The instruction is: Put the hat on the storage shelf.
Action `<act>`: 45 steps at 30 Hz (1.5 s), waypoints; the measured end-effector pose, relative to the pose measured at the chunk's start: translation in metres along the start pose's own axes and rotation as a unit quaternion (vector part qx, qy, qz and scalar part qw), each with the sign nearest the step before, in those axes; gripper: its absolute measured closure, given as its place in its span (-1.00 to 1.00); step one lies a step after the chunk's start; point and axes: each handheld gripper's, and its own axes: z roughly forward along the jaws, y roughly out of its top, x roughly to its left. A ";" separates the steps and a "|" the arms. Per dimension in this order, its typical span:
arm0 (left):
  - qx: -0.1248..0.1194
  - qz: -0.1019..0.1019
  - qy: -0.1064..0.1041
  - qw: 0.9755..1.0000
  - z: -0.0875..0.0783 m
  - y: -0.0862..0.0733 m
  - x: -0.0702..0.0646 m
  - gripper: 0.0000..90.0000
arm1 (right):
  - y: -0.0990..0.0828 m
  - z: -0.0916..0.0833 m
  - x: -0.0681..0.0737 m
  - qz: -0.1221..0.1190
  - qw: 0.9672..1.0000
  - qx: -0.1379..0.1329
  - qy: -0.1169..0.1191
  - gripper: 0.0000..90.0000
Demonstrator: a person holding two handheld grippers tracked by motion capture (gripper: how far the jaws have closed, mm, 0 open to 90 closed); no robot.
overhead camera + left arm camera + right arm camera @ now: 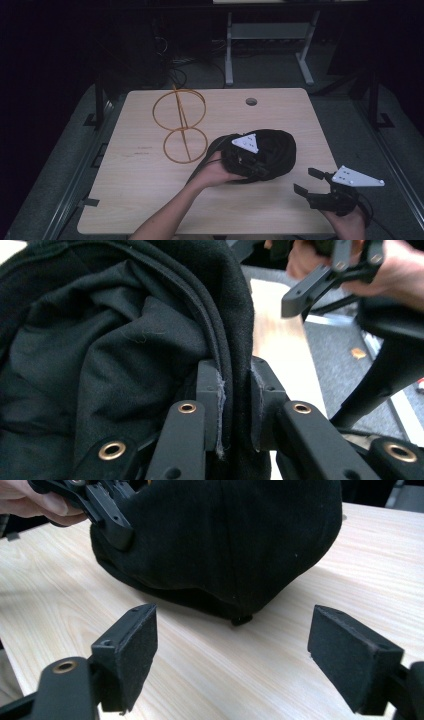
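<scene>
black cloth [272, 147], soft and floppy, is pinched at its seamed edge by the left gripper [235, 405]; the right gripper [230, 650] is spread.

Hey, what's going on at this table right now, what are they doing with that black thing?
A person works a handheld gripper in each hand at a wooden table. The left gripper is shut on the edge of a black hat lying right of the table's middle. The right gripper is open, near the table's front right corner, aimed at the hat but apart from it. An orange wire stand sits untouched farther back to the left.
</scene>
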 end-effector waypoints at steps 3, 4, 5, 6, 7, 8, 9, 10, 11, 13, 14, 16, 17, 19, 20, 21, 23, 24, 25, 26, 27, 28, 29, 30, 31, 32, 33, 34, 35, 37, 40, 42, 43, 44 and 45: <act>-0.013 -0.004 -0.006 1.000 -0.008 0.001 -0.002 0.73 | 0.005 0.001 0.002 -0.001 1.000 -0.005 0.003 -0.60; -0.018 -0.006 -0.008 1.000 -0.011 0.001 -0.002 0.73 | 0.007 0.001 0.003 -0.001 1.000 -0.008 0.005 -0.60; -0.023 -0.008 -0.011 1.000 -0.013 0.002 -0.003 0.73 | 0.009 0.001 0.003 0.000 1.000 -0.012 0.007 -0.60; -0.027 -0.009 -0.013 1.000 -0.015 0.002 -0.003 0.73 | 0.011 0.001 0.004 0.001 1.000 -0.017 0.008 -0.60; -0.031 -0.008 -0.014 0.999 -0.017 0.003 -0.003 0.73 | 0.013 0.001 0.004 0.003 1.000 -0.022 0.010 -0.60; -0.035 -0.010 -0.016 0.999 -0.019 0.003 -0.004 0.73 | 0.015 0.001 0.004 0.004 1.000 -0.027 0.011 -0.60; -0.037 -0.009 -0.019 0.999 -0.021 0.004 -0.005 0.73 | 0.017 0.002 0.005 0.006 0.999 -0.030 0.012 -0.60; -0.040 -0.009 -0.021 0.999 -0.023 0.004 -0.006 0.73 | 0.018 0.002 0.005 0.005 0.999 -0.033 0.011 -0.60; -0.041 -0.007 -0.022 0.999 -0.025 0.005 -0.006 0.73 | 0.020 0.003 0.005 0.004 0.999 -0.036 0.011 -0.60; -0.045 -0.003 -0.025 0.999 -0.028 0.007 -0.009 0.72 | 0.024 0.005 0.006 0.003 0.999 -0.038 0.012 -0.60; -0.047 0.000 -0.027 0.999 -0.030 0.008 -0.010 0.72 | 0.025 0.007 0.007 0.001 0.999 -0.039 0.012 -0.60; -0.056 0.001 -0.030 0.998 -0.034 0.010 -0.012 0.72 | 0.029 0.010 0.008 -0.001 0.999 -0.040 0.015 -0.59; -0.056 0.001 -0.030 0.998 -0.034 0.010 -0.012 0.72 | 0.030 0.012 0.009 -0.005 0.999 -0.040 0.015 -0.58; -0.063 0.008 -0.041 0.997 -0.040 0.013 -0.016 0.72 | 0.034 0.016 0.011 -0.011 0.999 -0.041 0.015 -0.56; -0.066 0.009 -0.044 0.997 -0.041 0.014 -0.018 0.72 | 0.036 0.017 0.013 -0.014 0.999 -0.042 0.015 -0.54; -0.067 0.011 -0.046 0.997 -0.043 0.016 -0.019 0.72 | 0.038 0.019 0.014 -0.018 0.999 -0.043 0.016 -0.52; -0.072 0.014 -0.052 0.996 -0.044 0.018 -0.022 0.72 | 0.042 0.021 0.016 -0.026 0.999 -0.045 0.017 -0.43; -0.071 0.017 -0.053 0.996 -0.046 0.019 -0.023 0.72 | 0.044 0.022 0.018 -0.031 0.998 -0.045 0.019 -0.35; -0.073 0.018 -0.055 0.996 -0.047 0.019 -0.024 0.72 | 0.046 0.022 0.019 -0.036 0.998 -0.045 0.022 -0.25; -0.076 0.019 -0.056 0.995 -0.048 0.020 -0.025 0.72 | 0.048 0.022 0.021 -0.042 0.998 -0.046 0.021 -0.17; -0.076 0.019 -0.056 0.995 -0.048 0.020 -0.025 0.72 | 0.049 0.022 0.022 -0.051 0.997 -0.049 0.019 -0.05; -0.080 0.022 -0.059 0.995 -0.051 0.022 -0.026 0.72 | 0.051 0.021 0.024 -0.060 0.997 -0.049 0.019 0.09; -0.082 0.022 -0.060 0.995 -0.052 0.023 -0.026 0.72 | 0.054 0.020 0.025 -0.068 0.996 -0.051 0.021 0.19; -0.084 0.023 -0.060 0.994 -0.054 0.024 -0.026 0.72 | 0.056 0.020 0.026 -0.075 0.996 -0.053 0.022 0.32; -0.086 0.023 -0.060 0.994 -0.056 0.025 -0.027 0.72 | 0.058 0.020 0.027 -0.079 0.995 -0.055 0.027 0.43; -0.086 0.023 -0.060 0.994 -0.056 0.025 -0.027 0.72 | 0.058 0.020 0.027 -0.079 0.995 -0.055 0.027 0.43; -0.089 0.022 -0.060 0.994 -0.057 0.025 -0.027 0.72 | 0.061 0.019 0.029 -0.082 0.995 -0.058 0.026 0.54; -0.093 0.023 -0.062 0.994 -0.061 0.026 -0.027 0.72 | 0.066 0.019 0.031 -0.086 0.994 -0.056 0.033 0.74; -0.094 0.023 -0.061 0.993 -0.063 0.026 -0.027 0.72 | 0.068 0.018 0.032 -0.088 0.994 -0.052 0.037 0.84; -0.100 0.019 -0.063 0.993 -0.067 0.025 -0.028 0.71 | 0.073 0.016 0.033 -0.094 0.993 -0.052 0.048 0.91; -0.103 0.019 -0.058 0.993 -0.072 0.024 -0.027 0.67 | 0.078 0.013 0.034 -0.092 0.993 -0.052 0.054 0.93; -0.107 0.014 -0.053 0.993 -0.074 0.023 -0.026 0.61 | 0.083 0.010 0.035 -0.093 0.993 -0.054 0.054 0.93; -0.108 0.013 -0.049 0.993 -0.076 0.022 -0.025 0.58 | 0.085 0.008 0.035 -0.094 0.993 -0.054 0.055 0.93; -0.108 0.012 -0.043 0.993 -0.077 0.022 -0.025 0.53 | 0.087 0.007 0.035 -0.096 0.992 -0.054 0.055 0.93; -0.108 0.012 -0.043 0.993 -0.077 0.022 -0.025 0.49 | 0.087 0.007 0.035 -0.096 0.992 -0.054 0.055 0.93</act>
